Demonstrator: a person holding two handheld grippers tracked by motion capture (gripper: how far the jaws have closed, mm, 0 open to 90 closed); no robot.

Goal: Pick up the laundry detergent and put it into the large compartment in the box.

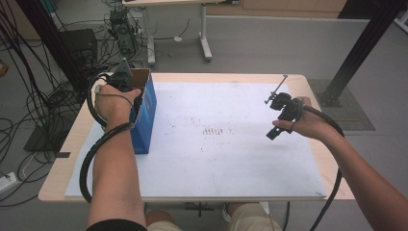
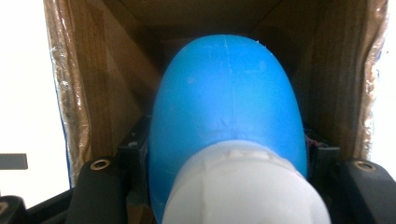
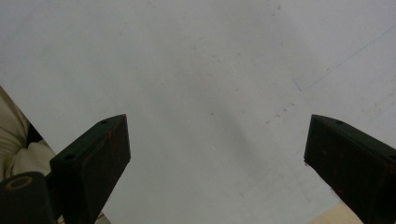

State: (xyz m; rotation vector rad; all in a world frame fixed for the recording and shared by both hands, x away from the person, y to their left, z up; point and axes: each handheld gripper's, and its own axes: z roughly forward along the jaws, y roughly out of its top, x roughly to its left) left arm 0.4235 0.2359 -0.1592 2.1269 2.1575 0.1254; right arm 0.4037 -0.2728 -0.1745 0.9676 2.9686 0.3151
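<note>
Table: a pale wooden table (image 1: 67, 144) topped by a wide white board (image 1: 231, 159) with faint dark smudges near its middle.
Box: a tall blue cardboard box (image 1: 144, 118), open at the top with a brown inner lining (image 2: 112, 84), stands upright on the board's left edge.
Bottle: a glossy blue plastic bottle with a rounded body (image 2: 229, 98) and a white ribbed cap (image 2: 243, 186); in the left gripper view it points body first into the box's brown interior, cap nearest the camera.
Left gripper: the black left gripper (image 1: 122, 79) sits at the box's open top, its jaws pressed against either side of the blue bottle, pinching it.
Right gripper: the black right gripper (image 1: 281, 115) hangs above the board's right part, well apart from the box, jaws spread wide with bare white board between them.
</note>
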